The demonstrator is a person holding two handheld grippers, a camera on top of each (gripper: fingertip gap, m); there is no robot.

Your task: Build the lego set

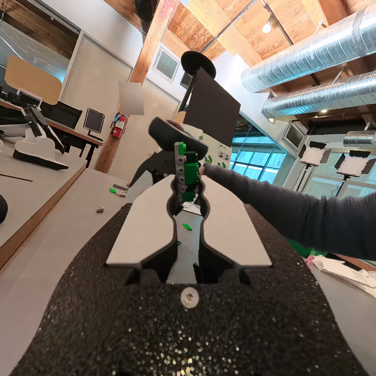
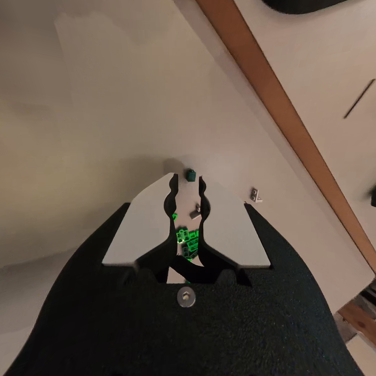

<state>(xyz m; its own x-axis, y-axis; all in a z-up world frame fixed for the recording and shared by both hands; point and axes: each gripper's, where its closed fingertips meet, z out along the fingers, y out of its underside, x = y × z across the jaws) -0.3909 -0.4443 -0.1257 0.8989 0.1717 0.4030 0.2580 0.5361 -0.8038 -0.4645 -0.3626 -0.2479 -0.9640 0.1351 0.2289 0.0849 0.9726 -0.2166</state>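
My left gripper (image 1: 186,181) is shut on a partly built lego piece (image 1: 188,173), a grey studded plate with bright and dark green bricks on it, held upright above the table. My right gripper (image 2: 188,180) is open and empty, pointing down at the table. A small dark green brick (image 2: 190,175) lies on the table just beyond its fingertips. A pile of green bricks (image 2: 188,242) and a grey piece (image 2: 195,212) show between its fingers. Its black body (image 1: 175,134) and the person's dark sleeve (image 1: 284,207) show behind the held piece.
A grey bracket piece (image 2: 256,195) lies right of the right gripper, near the table's wooden edge strip (image 2: 284,114). In the left wrist view, loose green plates (image 1: 113,190) (image 1: 187,226) and grey pieces (image 1: 100,209) lie on the table. An instruction booklet (image 1: 220,154) stands behind; papers (image 1: 345,272) lie right. The gap from one gripper's tips to the other's is roughly 15 cm.
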